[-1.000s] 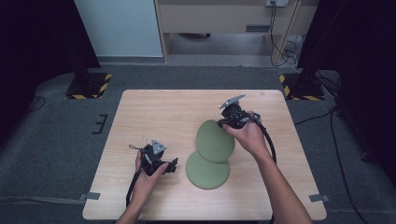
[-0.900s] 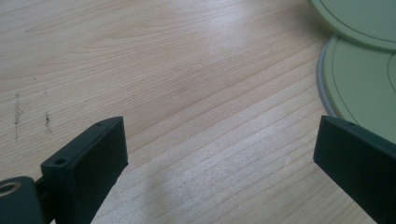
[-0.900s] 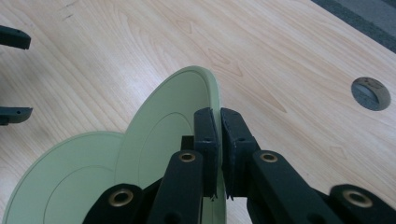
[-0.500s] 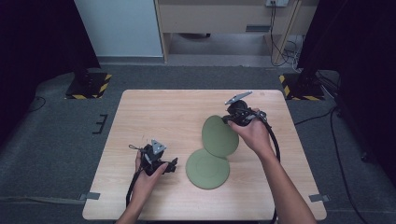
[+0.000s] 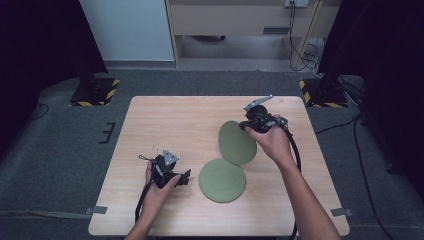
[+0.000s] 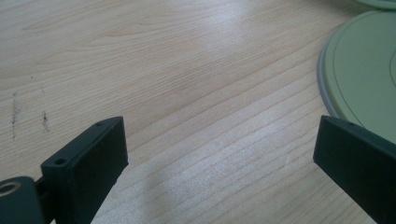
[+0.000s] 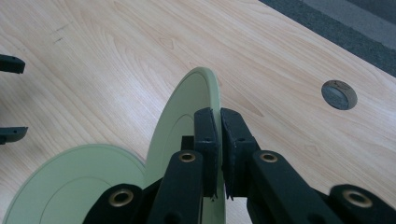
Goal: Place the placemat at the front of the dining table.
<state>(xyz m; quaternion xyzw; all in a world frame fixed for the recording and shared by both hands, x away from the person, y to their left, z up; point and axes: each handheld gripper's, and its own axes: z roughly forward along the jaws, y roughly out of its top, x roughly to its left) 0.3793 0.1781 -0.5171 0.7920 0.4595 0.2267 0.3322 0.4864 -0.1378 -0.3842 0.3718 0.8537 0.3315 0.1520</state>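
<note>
The right gripper [image 5: 251, 125] is clamped on the rim of a green plate [image 5: 236, 142], holding it tilted on edge above the right half of the wooden table [image 5: 165, 115]. A second green plate [image 5: 222, 180] lies flat just near of it, right of the left gripper [image 5: 186, 177], whose jaws stand wide apart over bare wood.

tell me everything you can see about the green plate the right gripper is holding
The held plate is round, pale olive green and matte, with a raised rim and a faint inner ring; it looks like plastic or glazed ceramic. It is tilted up on edge, with the right gripper shut on its rim, jaws pinching it from both sides. It is over the right half of the wooden table, its lower edge close above or against a second matching plate that lies flat; contact cannot be told.
</note>
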